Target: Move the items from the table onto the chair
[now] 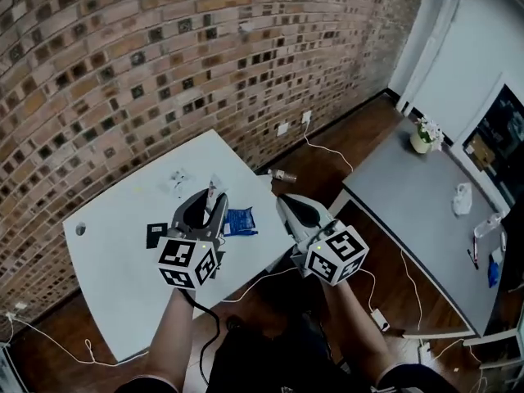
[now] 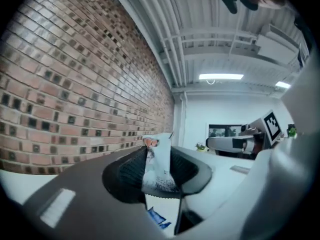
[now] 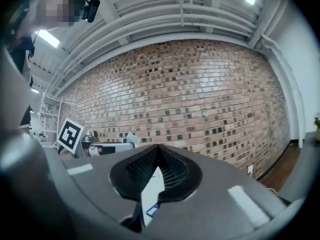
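My left gripper (image 1: 210, 198) hovers over the white table (image 1: 123, 277), shut on a small white packet (image 1: 212, 191) with a red top. In the left gripper view the white packet (image 2: 157, 167) stands upright between the dark pads (image 2: 125, 176). A blue packet (image 1: 240, 221) lies on the table just right of that gripper, the blue packet (image 2: 157, 217) also showing beneath the jaws. A black item (image 1: 155, 234) and a white crumpled item (image 1: 177, 180) rest on the table too. My right gripper (image 1: 284, 201) is shut and empty, over the table's right edge; its right gripper (image 3: 159, 148) tips meet.
A brick wall (image 1: 164, 56) runs behind the table. A grey table (image 1: 409, 195) at the right carries a small plant (image 1: 422, 136) and a white object (image 1: 463, 197). Cables (image 1: 409, 273) and a small object (image 1: 284, 174) lie on the wooden floor between the tables.
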Demonstrator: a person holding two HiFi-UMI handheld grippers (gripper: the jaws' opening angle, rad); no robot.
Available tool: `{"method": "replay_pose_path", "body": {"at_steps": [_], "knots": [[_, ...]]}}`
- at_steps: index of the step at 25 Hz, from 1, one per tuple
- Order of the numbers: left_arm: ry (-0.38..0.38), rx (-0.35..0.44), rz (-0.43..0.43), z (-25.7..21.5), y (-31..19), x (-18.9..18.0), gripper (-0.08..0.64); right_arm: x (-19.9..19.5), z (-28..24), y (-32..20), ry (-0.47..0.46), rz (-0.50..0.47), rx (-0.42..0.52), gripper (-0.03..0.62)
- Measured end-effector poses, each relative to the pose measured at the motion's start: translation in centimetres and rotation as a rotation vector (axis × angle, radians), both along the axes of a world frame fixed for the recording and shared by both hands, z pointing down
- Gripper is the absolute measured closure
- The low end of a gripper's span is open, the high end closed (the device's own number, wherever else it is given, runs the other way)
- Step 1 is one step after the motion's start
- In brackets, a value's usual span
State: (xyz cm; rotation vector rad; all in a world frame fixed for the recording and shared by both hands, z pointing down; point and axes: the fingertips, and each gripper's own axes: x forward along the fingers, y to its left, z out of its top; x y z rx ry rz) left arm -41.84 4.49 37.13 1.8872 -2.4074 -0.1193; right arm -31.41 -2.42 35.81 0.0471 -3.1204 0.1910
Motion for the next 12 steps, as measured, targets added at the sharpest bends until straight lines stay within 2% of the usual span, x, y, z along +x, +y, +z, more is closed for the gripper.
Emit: {"method": "replay_pose_path", "body": {"at_steps": [6,12], "knots": [[-0.028,0.009,0.196,-1.6,-10.1,9.3,0.428,10.5,-0.6,-8.1,-0.018,0.219,0.014,0.591],[-0.036,0.011,0.347,-2.2,-21.2,20.6,0.428,22.3,0.1,-16.2,-0.012,0.374,0.013,0.591]]}}
